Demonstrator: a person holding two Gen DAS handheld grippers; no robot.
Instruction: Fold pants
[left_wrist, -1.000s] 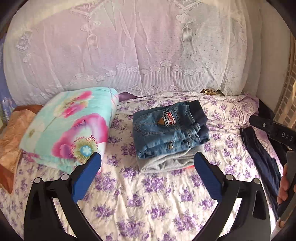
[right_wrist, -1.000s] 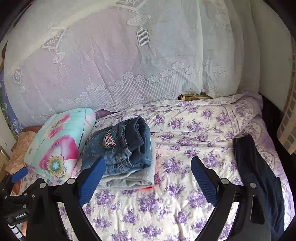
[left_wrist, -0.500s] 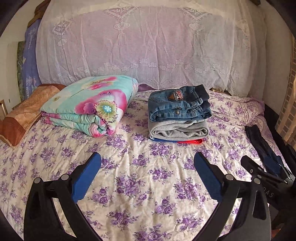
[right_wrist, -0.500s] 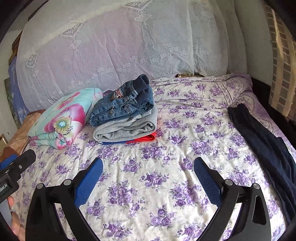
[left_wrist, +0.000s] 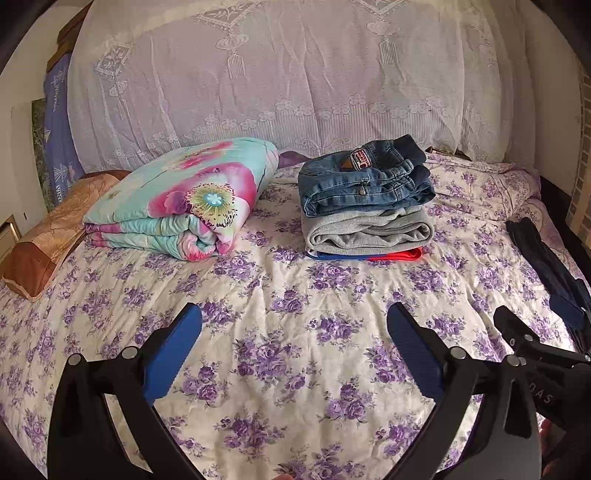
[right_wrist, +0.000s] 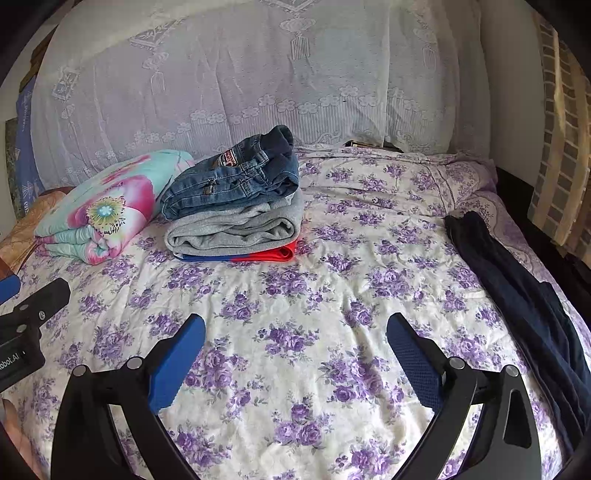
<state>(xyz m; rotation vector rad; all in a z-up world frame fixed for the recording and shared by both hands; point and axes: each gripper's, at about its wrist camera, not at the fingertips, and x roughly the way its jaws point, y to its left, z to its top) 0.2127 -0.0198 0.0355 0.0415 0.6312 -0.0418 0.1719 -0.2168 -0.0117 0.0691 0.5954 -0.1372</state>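
Note:
A stack of folded clothes sits at the back of the bed: blue jeans on top, grey pants under them, a red and blue garment at the bottom. Dark navy pants lie unfolded along the bed's right edge. My left gripper is open and empty above the bedsheet. My right gripper is open and empty too, left of the navy pants.
A folded floral quilt lies left of the stack, a brown pillow beyond it. A lace-covered headboard stands behind. The purple-flowered sheet covers the bed.
Both grippers have pulled back and lowered from the stack toward the bed's front. The stack now appears farther away. Both stay open.

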